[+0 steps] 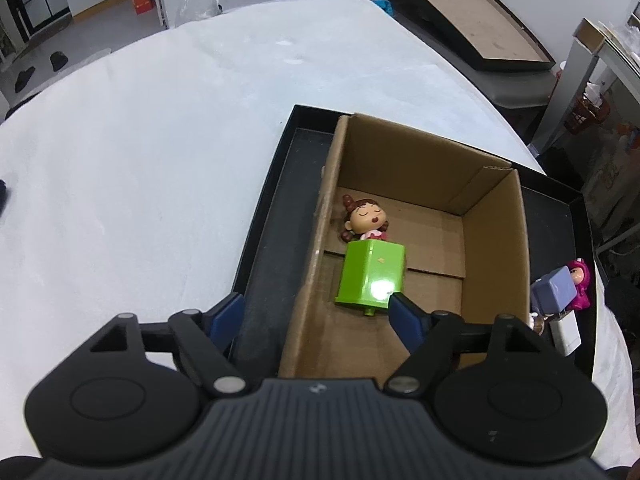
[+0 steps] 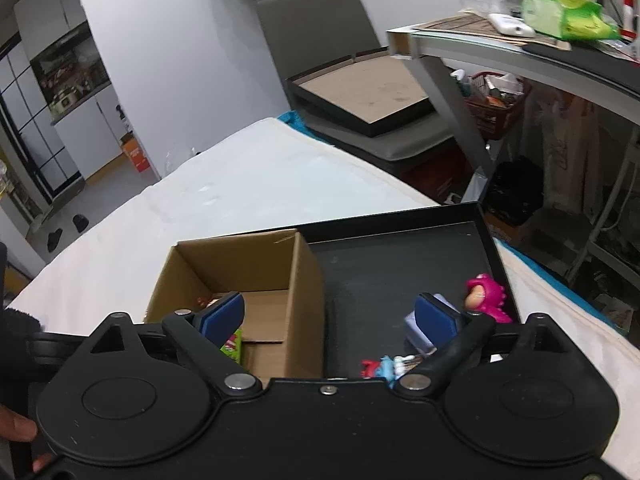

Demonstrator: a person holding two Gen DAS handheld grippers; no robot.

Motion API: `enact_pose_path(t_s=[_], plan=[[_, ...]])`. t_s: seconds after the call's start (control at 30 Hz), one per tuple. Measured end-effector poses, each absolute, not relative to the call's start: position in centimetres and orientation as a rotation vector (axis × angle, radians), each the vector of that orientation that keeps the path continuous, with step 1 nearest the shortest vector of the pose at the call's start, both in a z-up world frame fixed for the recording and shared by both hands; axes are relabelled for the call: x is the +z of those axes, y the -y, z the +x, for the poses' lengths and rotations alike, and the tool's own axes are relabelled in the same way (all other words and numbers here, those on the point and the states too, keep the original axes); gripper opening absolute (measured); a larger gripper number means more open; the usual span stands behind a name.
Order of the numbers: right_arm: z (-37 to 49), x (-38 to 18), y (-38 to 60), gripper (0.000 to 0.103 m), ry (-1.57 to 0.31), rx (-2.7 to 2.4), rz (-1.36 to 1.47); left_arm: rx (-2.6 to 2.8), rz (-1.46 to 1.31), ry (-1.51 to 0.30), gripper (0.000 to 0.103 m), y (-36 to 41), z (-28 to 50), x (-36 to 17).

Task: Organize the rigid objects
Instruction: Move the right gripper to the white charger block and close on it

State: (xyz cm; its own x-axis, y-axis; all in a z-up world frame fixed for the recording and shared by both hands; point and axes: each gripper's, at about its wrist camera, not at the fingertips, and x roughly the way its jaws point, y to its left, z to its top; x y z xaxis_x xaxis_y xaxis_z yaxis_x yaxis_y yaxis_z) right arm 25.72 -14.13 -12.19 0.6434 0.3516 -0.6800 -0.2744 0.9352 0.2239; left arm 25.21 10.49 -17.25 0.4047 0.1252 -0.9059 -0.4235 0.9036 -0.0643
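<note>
An open cardboard box [image 1: 496, 216] stands in a black tray [image 1: 280, 184] on the white table. In the box lies a doll figure with a green base [image 1: 374, 274], head toward the far wall. My left gripper [image 1: 316, 310] is open above the box's near left wall, its right finger beside the green base, not holding it. To the right of the box in the tray stand a pink figure [image 1: 580, 284] with a lavender block [image 1: 554, 292]. My right gripper [image 2: 330, 312] is open above the tray, over the box's right wall [image 2: 308, 280]. The pink figure [image 2: 488, 296] and lavender block [image 2: 420, 328] sit beside its right finger.
Small red and blue toys [image 2: 380, 366] lie in the tray near my right gripper. A white card [image 1: 566, 330] lies by the lavender block. A second black tray [image 2: 368, 96] rests on a chair beyond the table. A glass desk [image 2: 520, 48] with clutter stands at right.
</note>
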Motion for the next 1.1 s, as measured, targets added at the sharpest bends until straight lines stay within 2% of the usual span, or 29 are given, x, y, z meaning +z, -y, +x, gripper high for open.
enact_pose_path(t_s=[0.57, 0.7, 0.97, 1.03, 1.1], plan=[[25.8, -17.8, 19.2, 0.094, -0.809, 0.190, 0.127, 0.352, -0.220, -1.092, 0.079, -8.1, 26.0, -16.6], [26.5, -19.5, 19.7, 0.086, -0.854, 0.141, 0.135, 0.364, -0.205, -1.088, 0.079, -7.8, 26.2, -16.7], [27.7, -21.6, 20.1, 0.080, -0.898, 0.084, 0.080, 0.371, -0.163, -1.110, 0.079, -7.4, 27.2, -17.3], [28.0, -22.4, 20.4, 0.072, -0.930, 0.055, 0.072, 0.363, -0.159, -1.119, 0.079, -7.3, 27.5, -17.5], [28.1, -22.9, 20.5, 0.071, -0.944, 0.033, 0.064, 0.358, -0.155, -1.120, 0.079, -7.1, 27.7, -17.5]])
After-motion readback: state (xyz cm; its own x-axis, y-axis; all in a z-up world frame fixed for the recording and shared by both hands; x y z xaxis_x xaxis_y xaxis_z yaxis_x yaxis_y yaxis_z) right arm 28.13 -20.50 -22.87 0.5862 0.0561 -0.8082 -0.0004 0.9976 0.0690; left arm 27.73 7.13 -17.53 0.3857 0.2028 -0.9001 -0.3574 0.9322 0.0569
